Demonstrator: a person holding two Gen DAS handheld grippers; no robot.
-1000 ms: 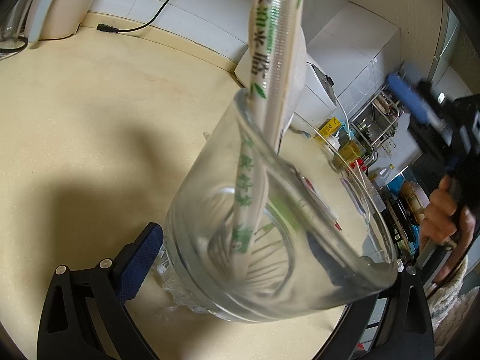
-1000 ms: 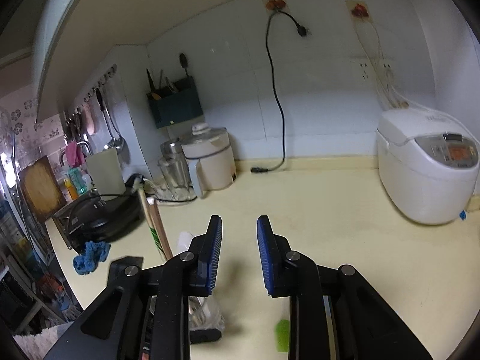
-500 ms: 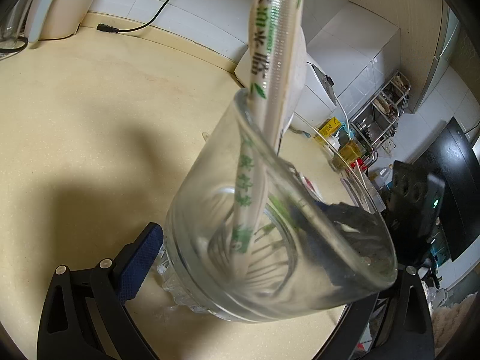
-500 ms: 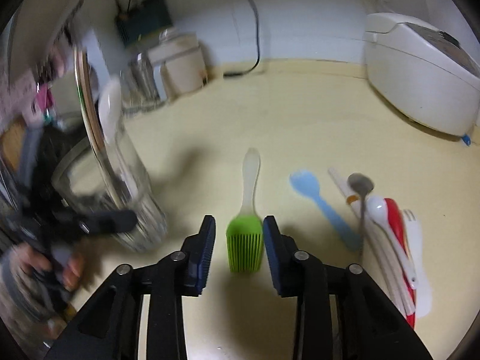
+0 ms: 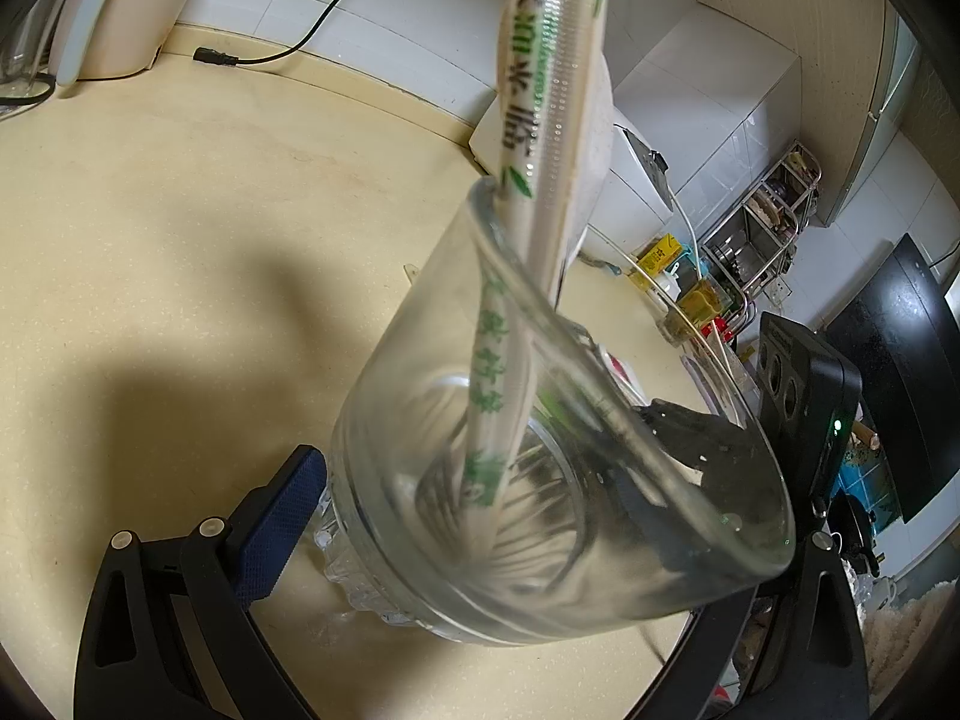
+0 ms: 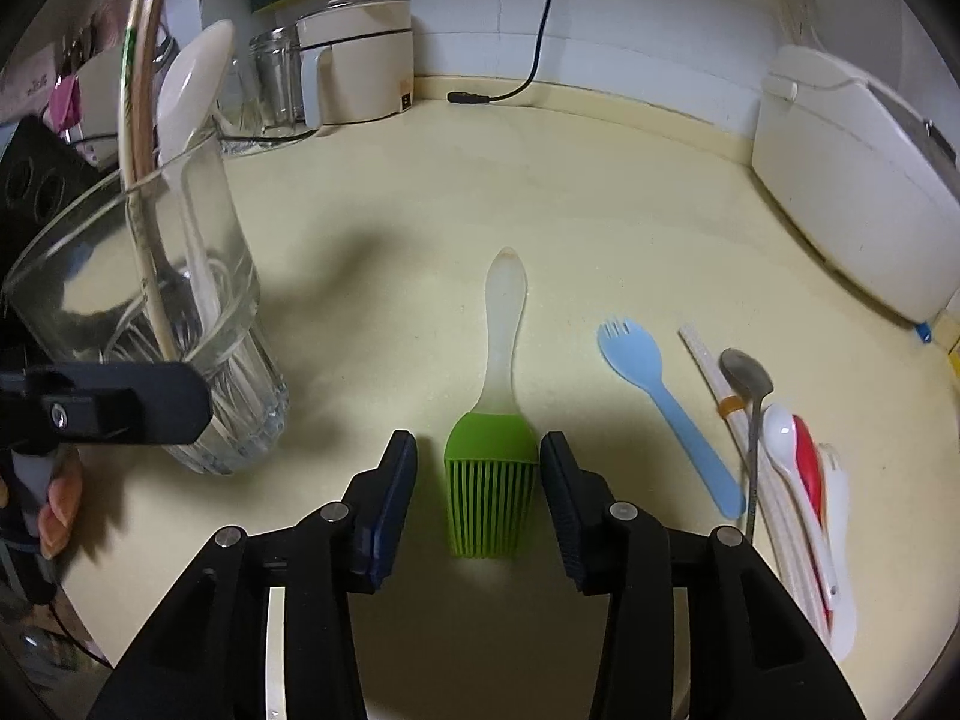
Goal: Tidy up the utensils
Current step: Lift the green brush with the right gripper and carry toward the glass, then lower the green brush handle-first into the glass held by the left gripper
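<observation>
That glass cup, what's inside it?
The glass cup holds wrapped chopsticks, a white spoon and what looks like a wire whisk at the bottom, partly hidden.

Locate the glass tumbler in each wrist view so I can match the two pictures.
Left wrist: the glass tumbler fills centre and lower right, clamped by the left gripper.
Right wrist: it stands at the left edge, holding wrapped chopsticks and a white spoon.
Shared landmark: the black power cord plug on the counter.
</observation>
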